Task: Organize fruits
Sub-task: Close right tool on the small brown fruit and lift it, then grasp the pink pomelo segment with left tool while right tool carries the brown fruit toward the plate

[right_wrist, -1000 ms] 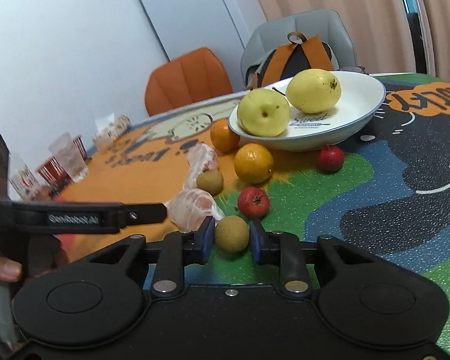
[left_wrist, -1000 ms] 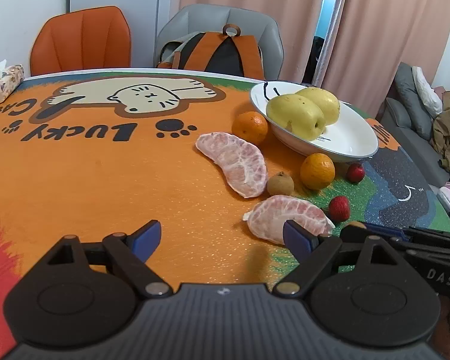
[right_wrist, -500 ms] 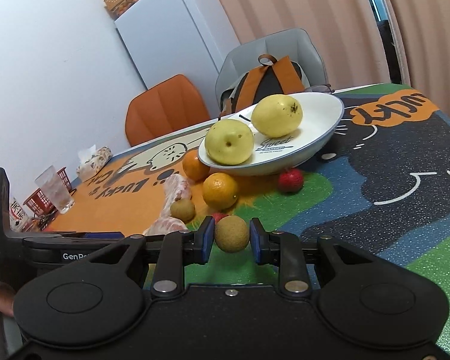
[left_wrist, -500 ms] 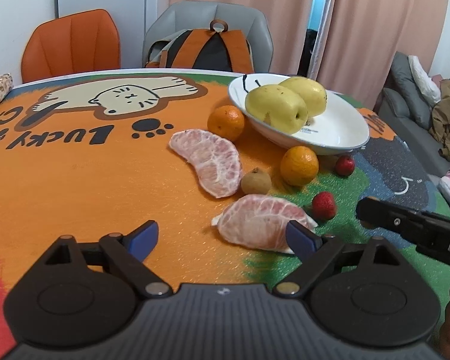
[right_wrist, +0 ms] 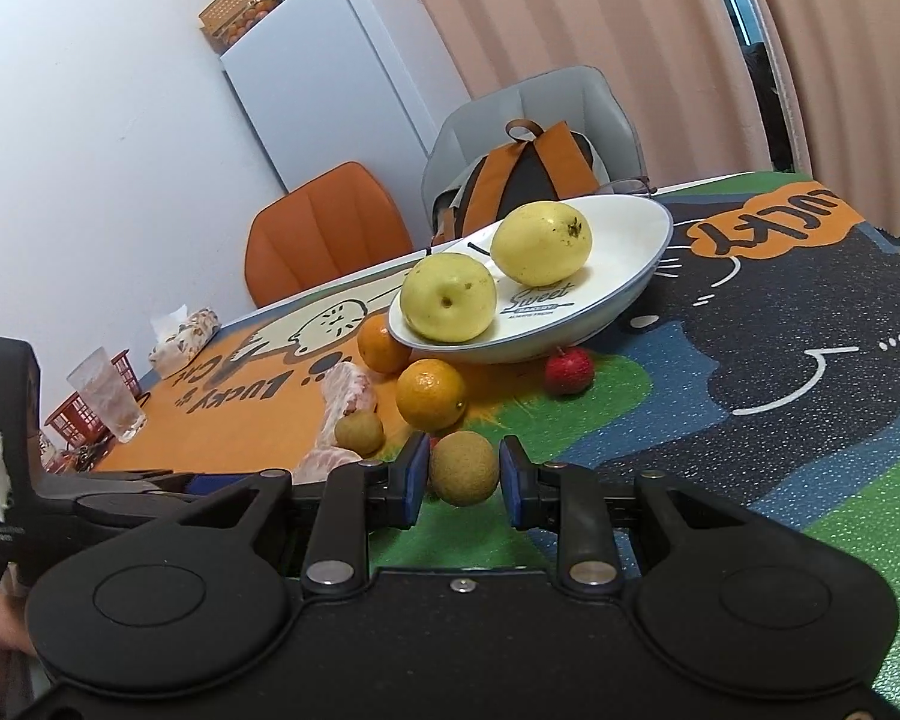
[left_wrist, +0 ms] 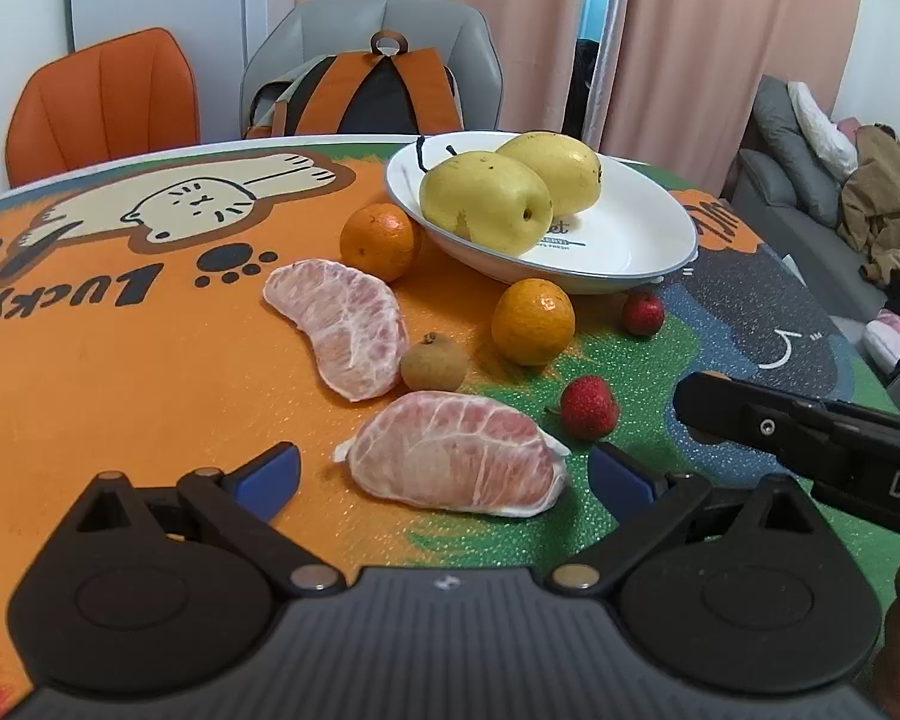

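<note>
The left gripper (left_wrist: 444,477), its jaws opening, straddled the nearer peeled pomelo segment (left_wrist: 459,462) on the tablecloth (left_wrist: 120,372), apparently without touching it, while two pears (left_wrist: 486,204) lay in the white bowl (left_wrist: 636,246) beyond the oranges (left_wrist: 531,321), a longan (left_wrist: 434,365) and a red berry (left_wrist: 589,407).

Home dining area: fridge (right_wrist: 336,78), dining chairs (left_wrist: 99,105), sofa (left_wrist: 810,168), curtains (left_wrist: 720,30), cartoon table mat (left_wrist: 90,330).

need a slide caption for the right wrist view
Right gripper shut on a longan, facing a bowl with two pears.
</note>
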A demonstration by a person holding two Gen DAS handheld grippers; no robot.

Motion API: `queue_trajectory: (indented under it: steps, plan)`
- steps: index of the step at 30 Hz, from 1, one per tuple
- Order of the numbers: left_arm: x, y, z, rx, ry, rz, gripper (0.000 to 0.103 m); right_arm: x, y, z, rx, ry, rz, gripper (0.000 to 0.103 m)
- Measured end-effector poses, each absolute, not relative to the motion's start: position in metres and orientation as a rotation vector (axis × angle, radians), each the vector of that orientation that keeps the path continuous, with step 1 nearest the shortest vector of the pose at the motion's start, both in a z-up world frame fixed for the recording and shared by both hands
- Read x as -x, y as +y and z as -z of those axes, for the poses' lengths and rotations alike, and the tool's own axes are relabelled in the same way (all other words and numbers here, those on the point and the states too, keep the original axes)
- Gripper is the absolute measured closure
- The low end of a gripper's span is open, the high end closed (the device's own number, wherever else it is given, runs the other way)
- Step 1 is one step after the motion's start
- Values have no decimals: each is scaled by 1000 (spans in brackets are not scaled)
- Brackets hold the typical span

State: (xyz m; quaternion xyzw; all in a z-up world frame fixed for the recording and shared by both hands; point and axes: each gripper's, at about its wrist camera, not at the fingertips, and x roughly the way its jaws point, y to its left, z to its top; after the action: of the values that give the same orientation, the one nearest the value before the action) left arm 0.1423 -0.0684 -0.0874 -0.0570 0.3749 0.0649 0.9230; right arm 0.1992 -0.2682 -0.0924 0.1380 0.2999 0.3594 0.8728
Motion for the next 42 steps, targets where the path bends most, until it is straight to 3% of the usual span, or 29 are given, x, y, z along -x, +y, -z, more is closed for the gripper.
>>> queue_trajectory:
  steps: [12, 15, 17, 20, 42]
  plan:
    - [-146, -76, 95, 50, 761, -162, 4, -199, -265, 93, -273, 632, -742, 76]
    - [-144, -76, 95, 49, 745, -160, 14, -200, -263, 93, -267, 630, -738, 76]
    - [-143, -76, 93, 52, 739, -158, 26, -199, -262, 93, -262, 627, -745, 76]
    - [-143, -77, 91, 54, 744, -160, 28, -200, -259, 94, -259, 633, -755, 76]
    - [-118, -32, 57, 192, 647, -187, 29, -206, -239, 63, -171, 612, -770, 76]
